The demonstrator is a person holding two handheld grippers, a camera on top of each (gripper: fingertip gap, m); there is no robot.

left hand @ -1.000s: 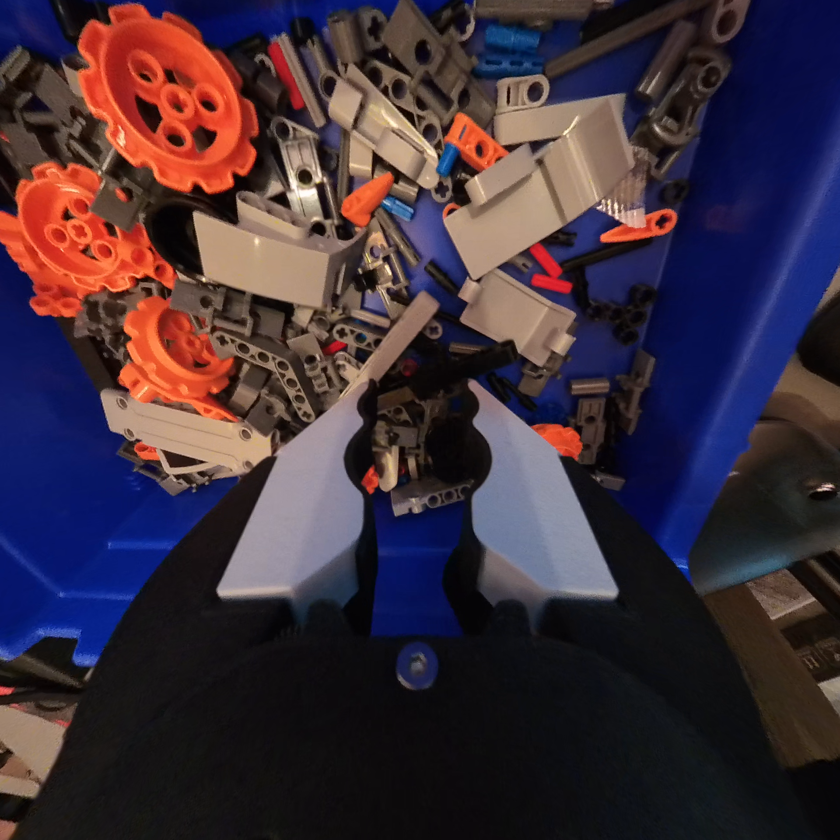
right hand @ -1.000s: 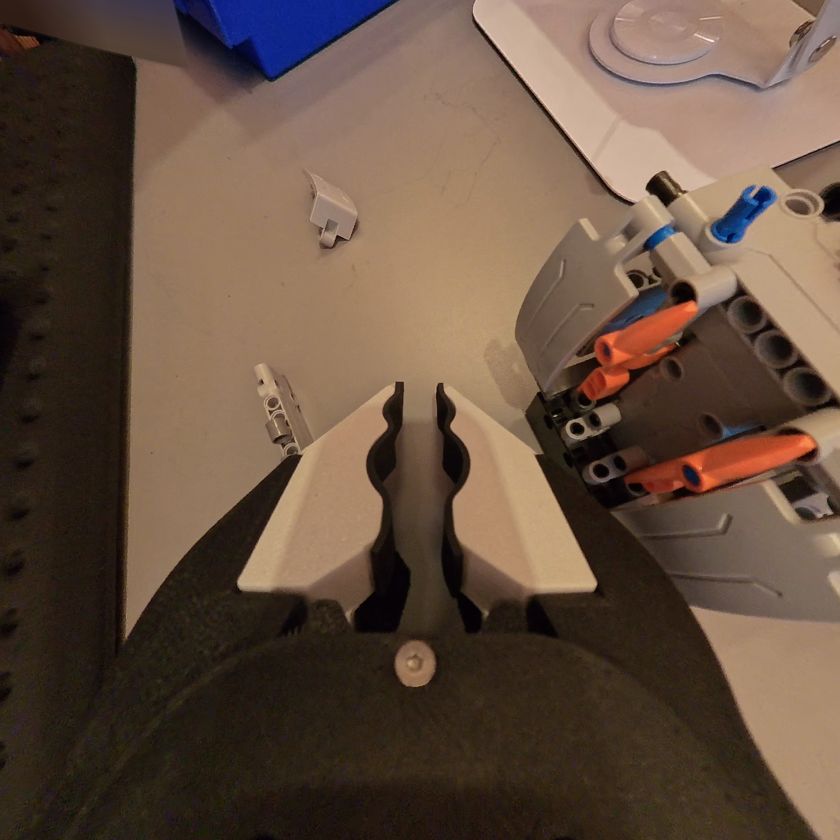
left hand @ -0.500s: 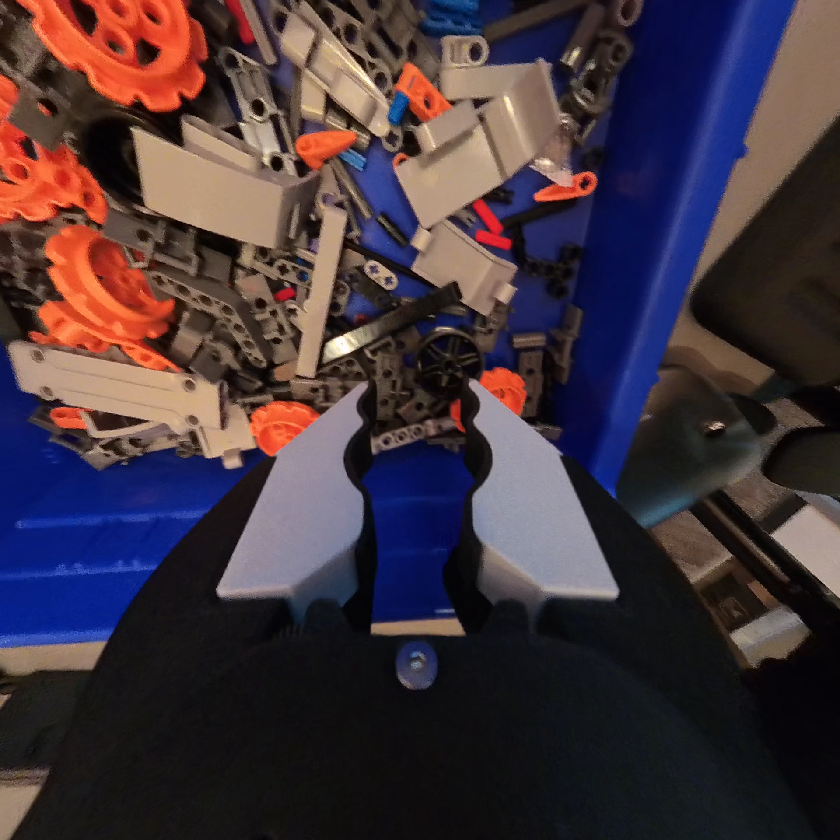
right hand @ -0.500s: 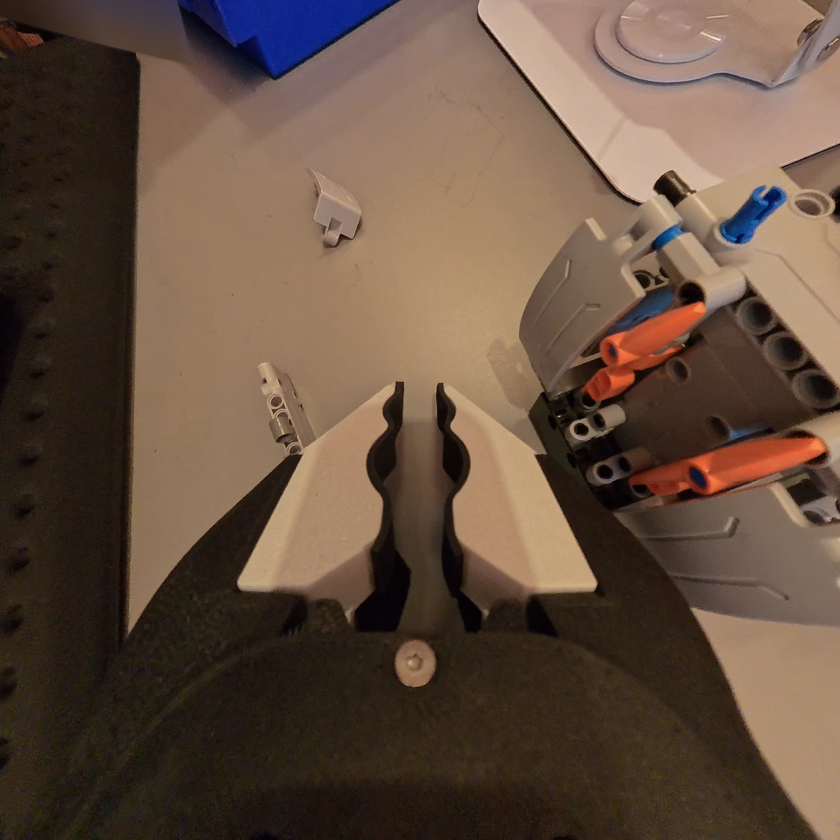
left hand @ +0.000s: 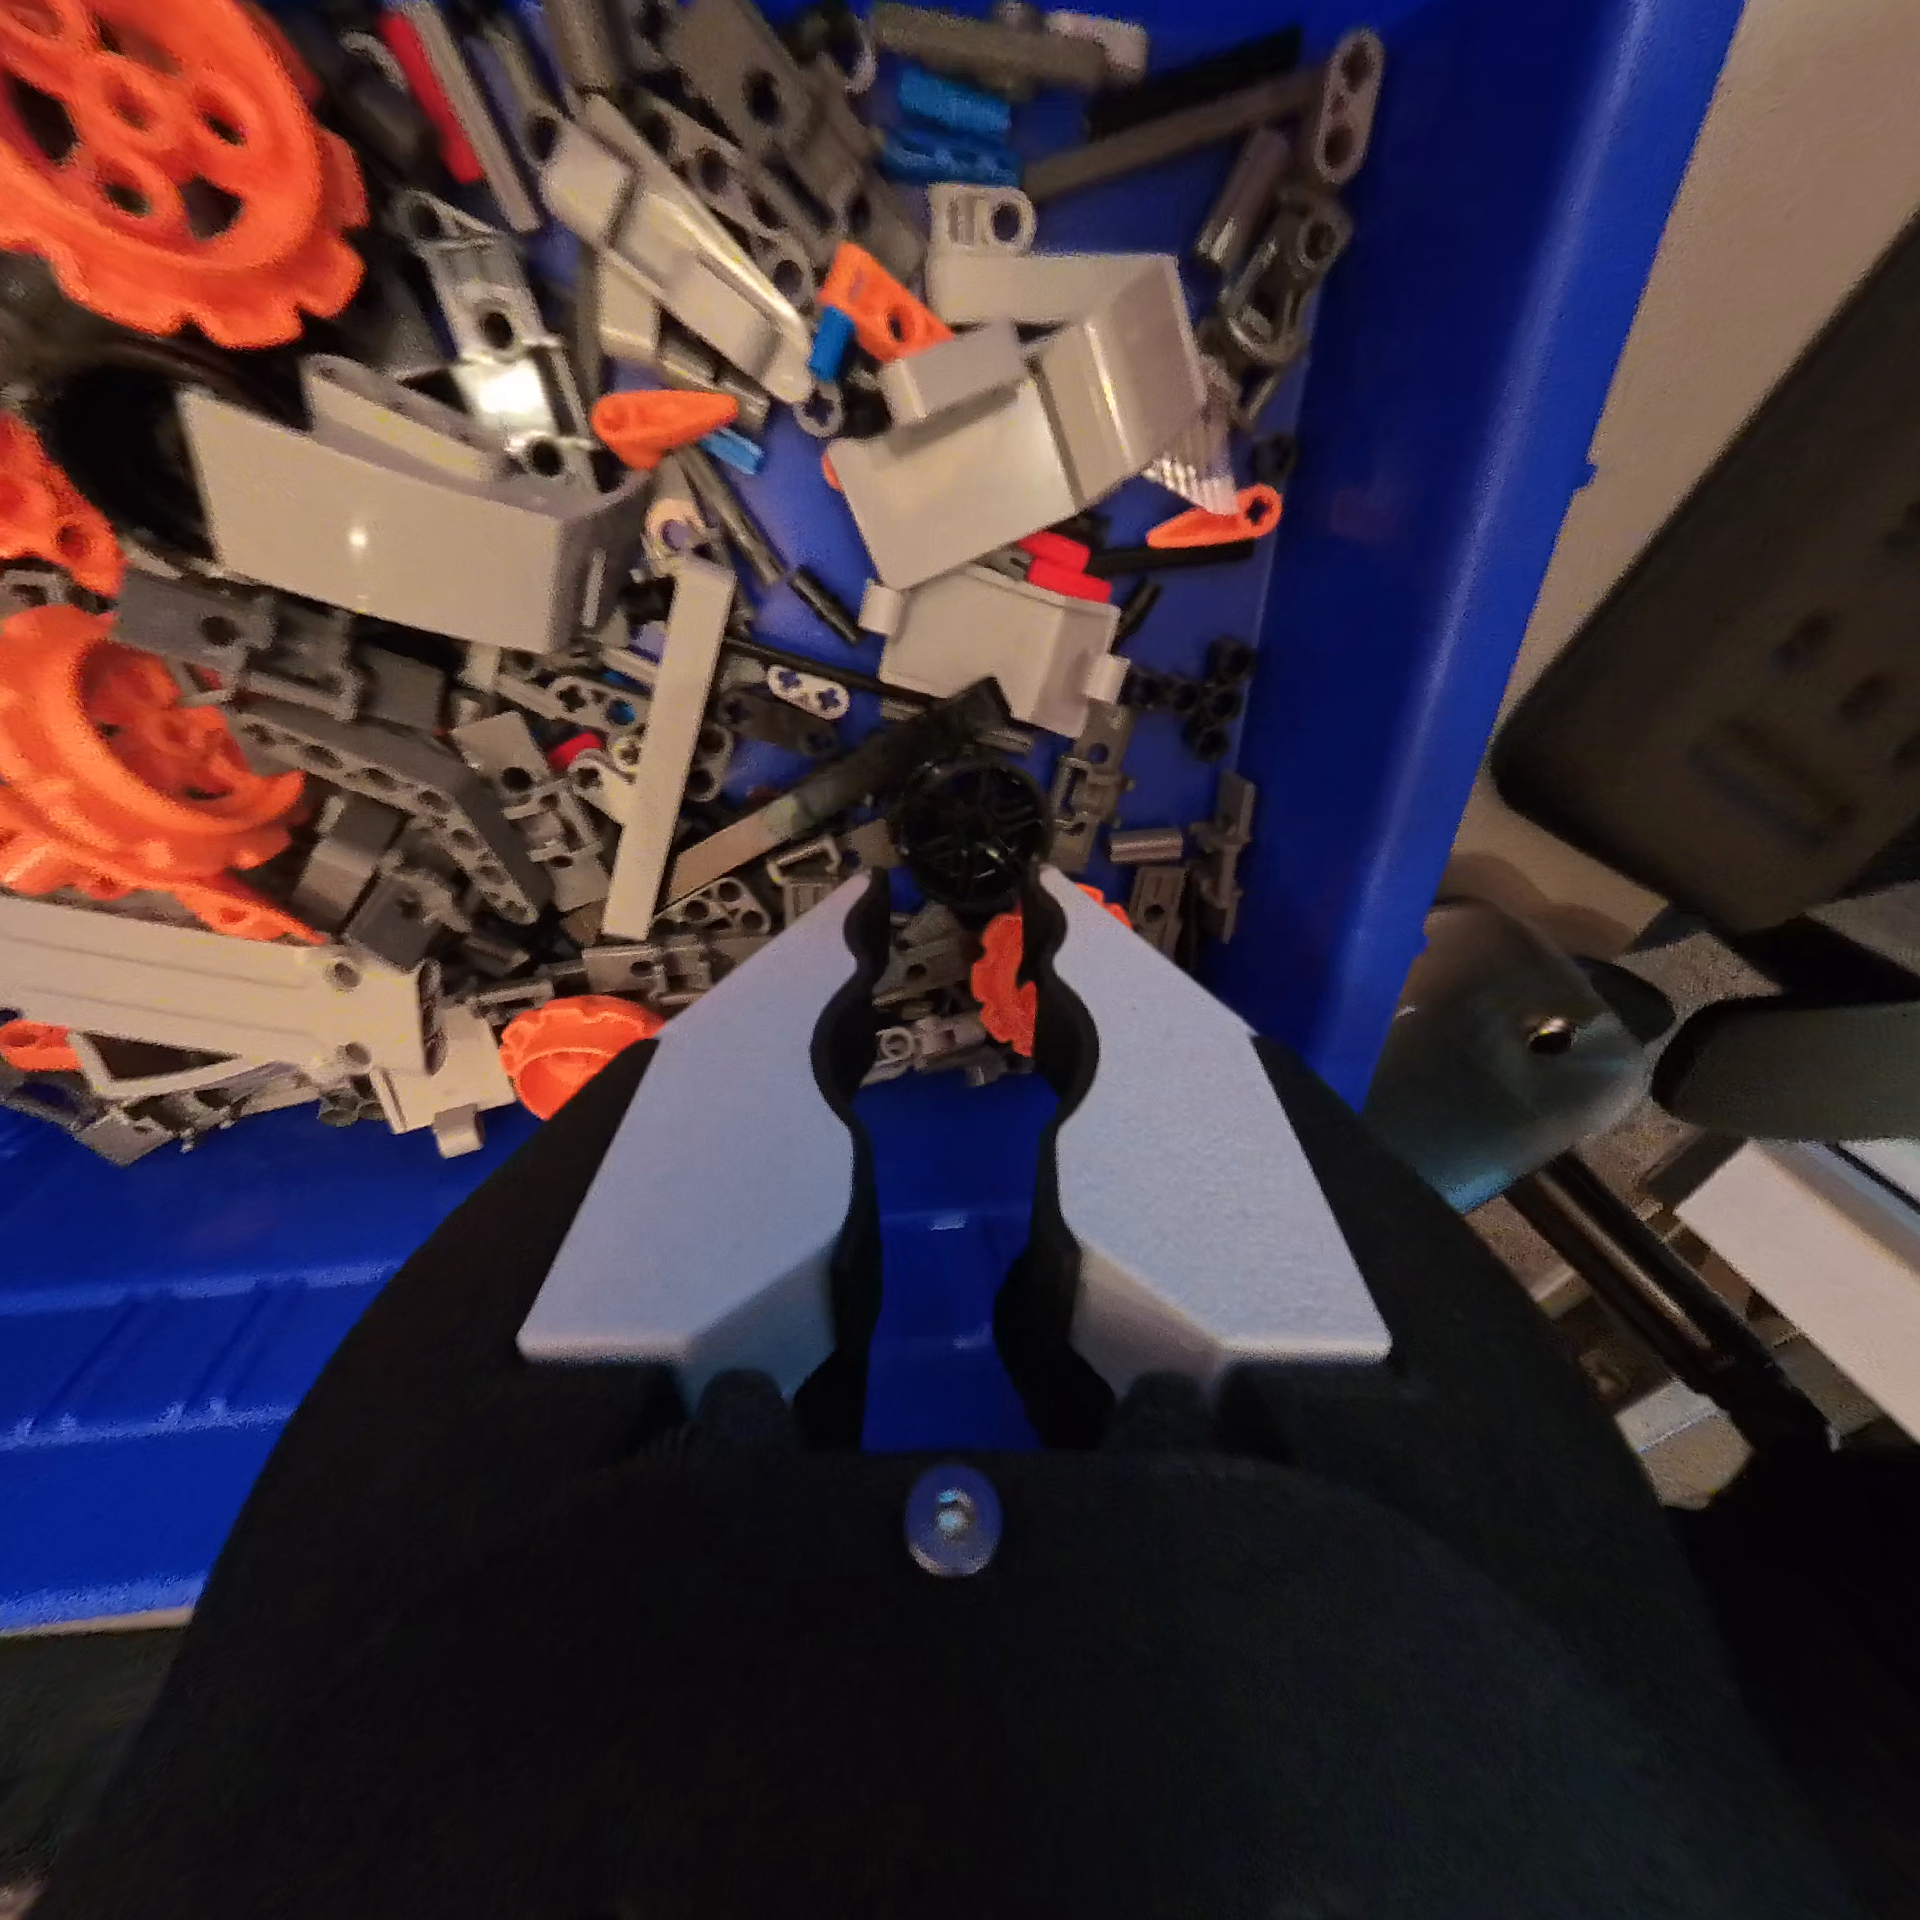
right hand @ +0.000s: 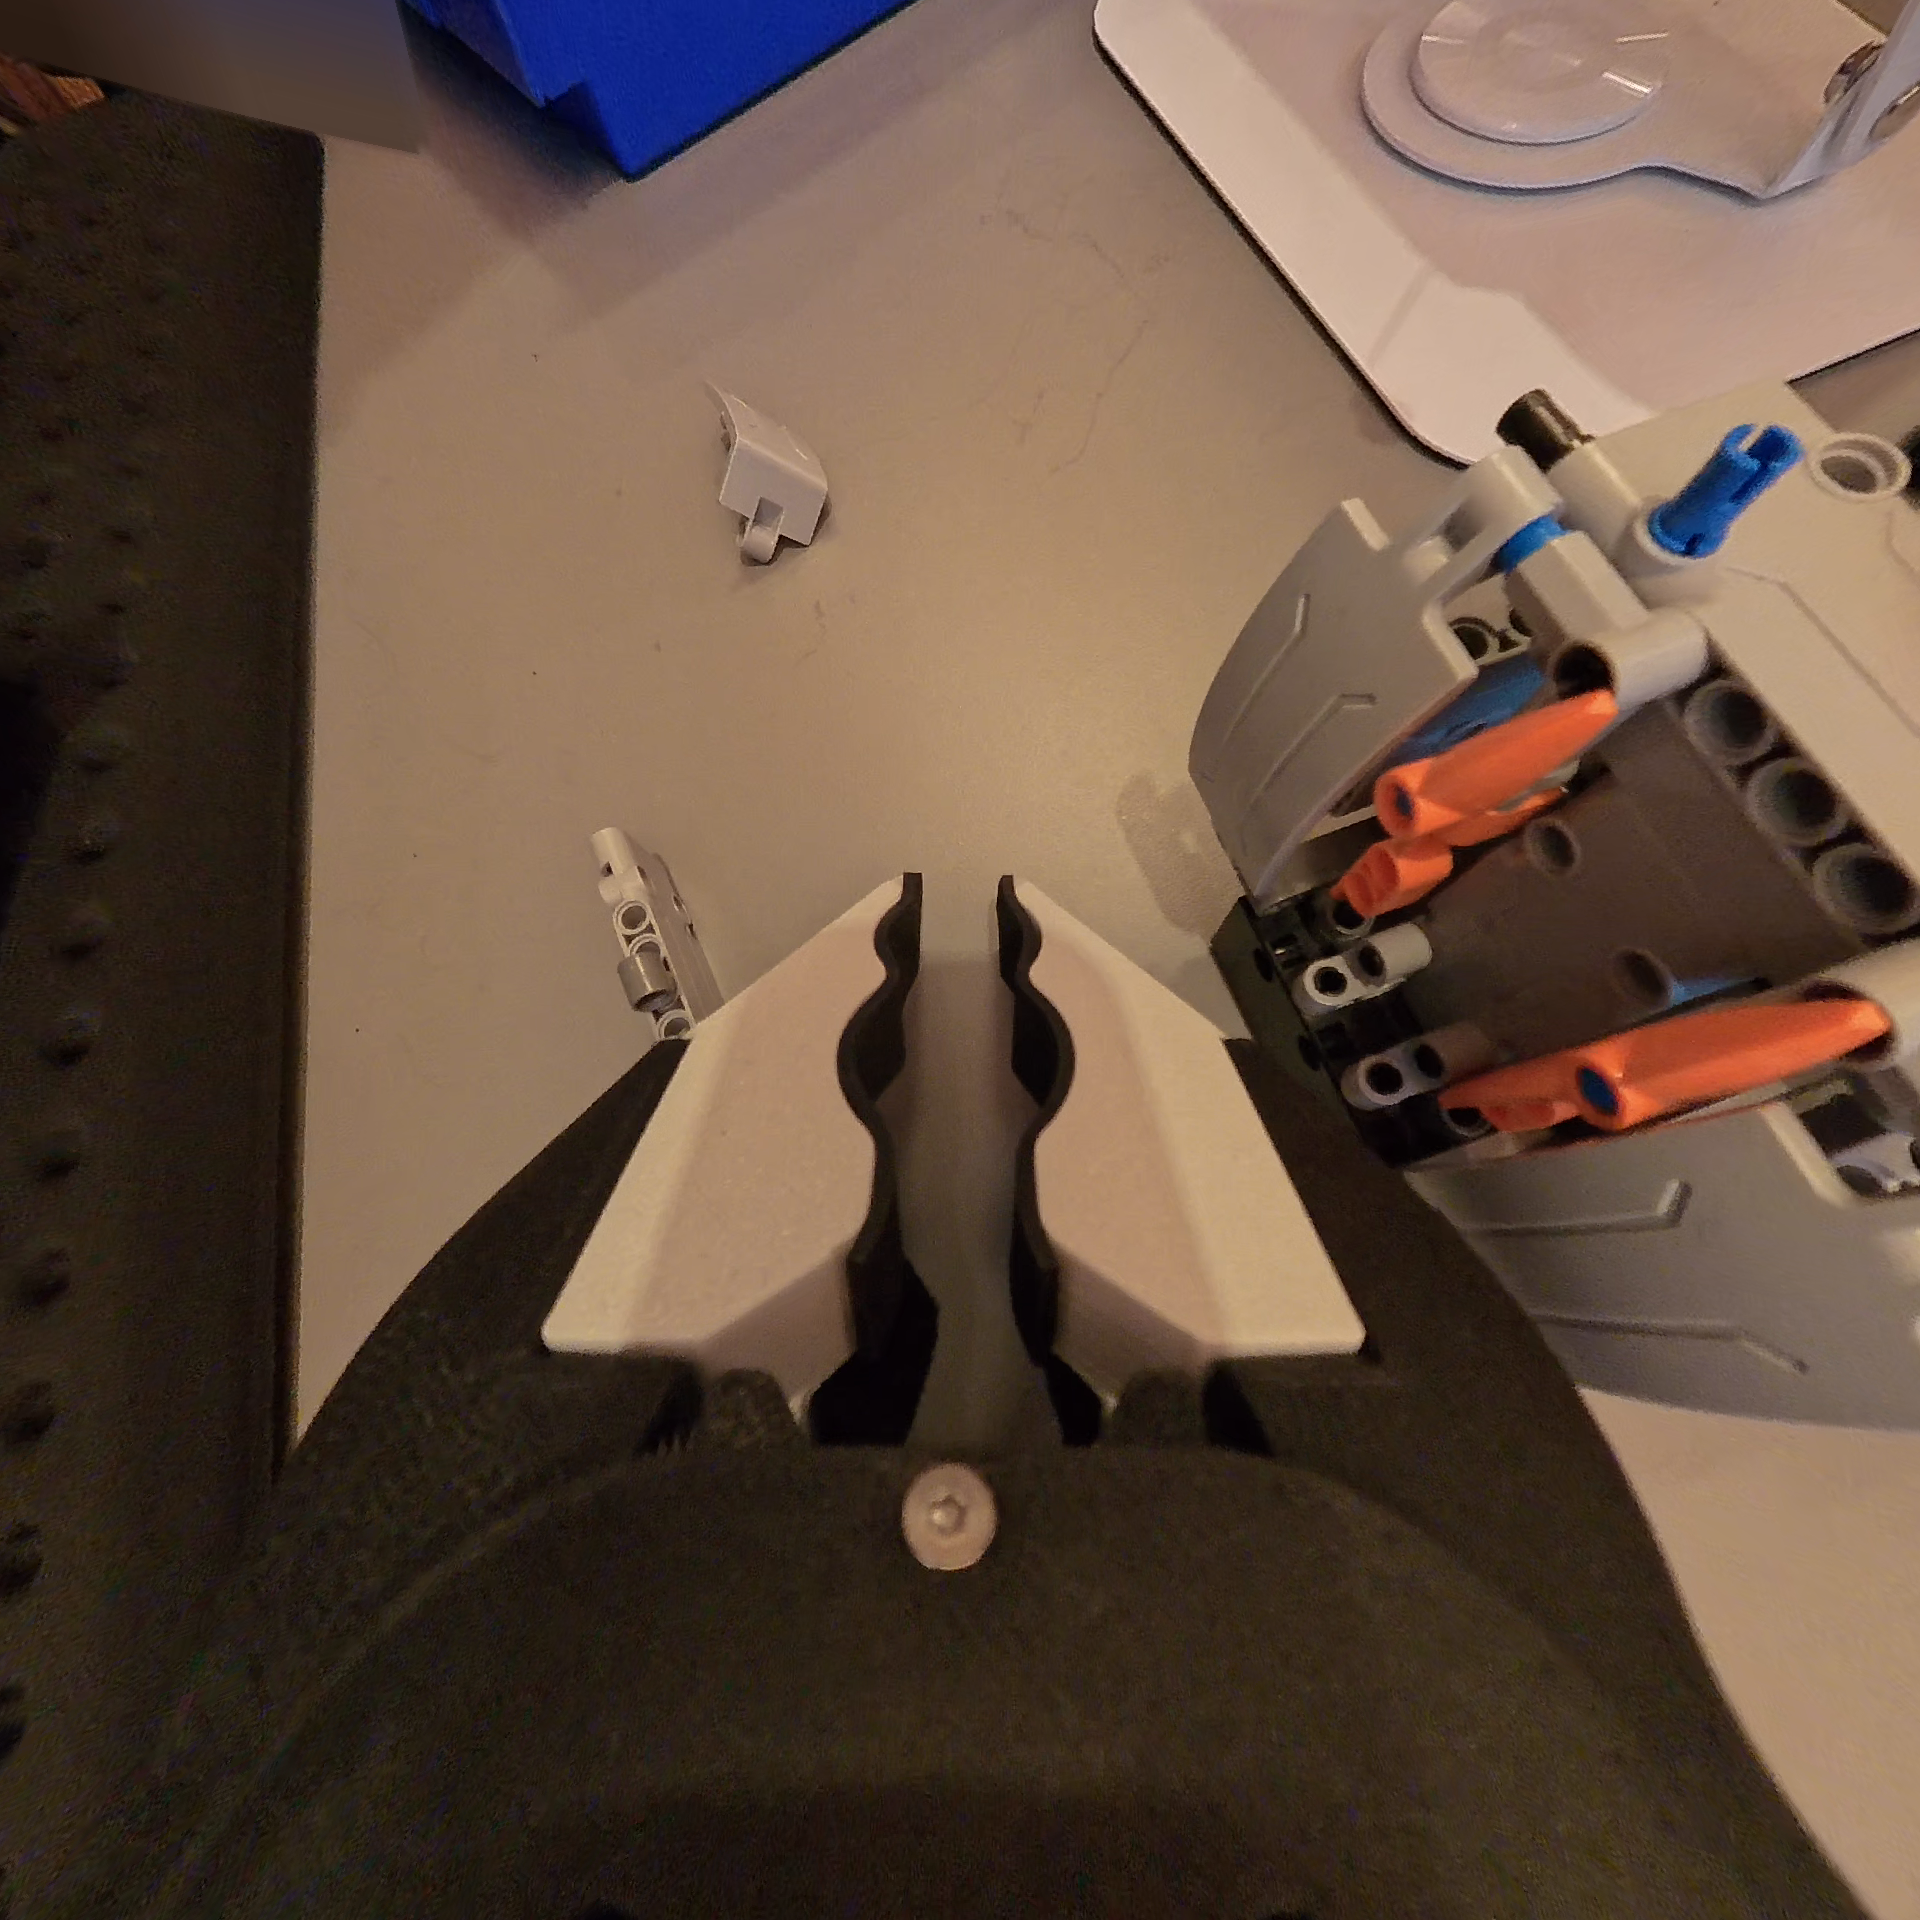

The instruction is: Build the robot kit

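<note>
My left gripper is open over a blue bin filled with loose building-toy parts. A small black spoked wheel lies just beyond its fingertips, not gripped. A small orange gear shows in the gap between the fingers, lower in the pile. My right gripper hovers empty over a grey table with its jaws a narrow gap apart. A grey assembled model with orange and blue pins stands close to its right. A grey holed beam lies by its left finger, partly hidden.
Large orange gears and grey panels fill the bin's left and middle. A small grey panel piece lies alone on the table. A black foam mat runs along the left, and a white board lies at the far right. Tip to tip, the grippers are about 40 cm apart.
My left gripper drew back out of the pile and shifted right, so the black wheel now sits at its fingertips. The right gripper has hardly moved.
</note>
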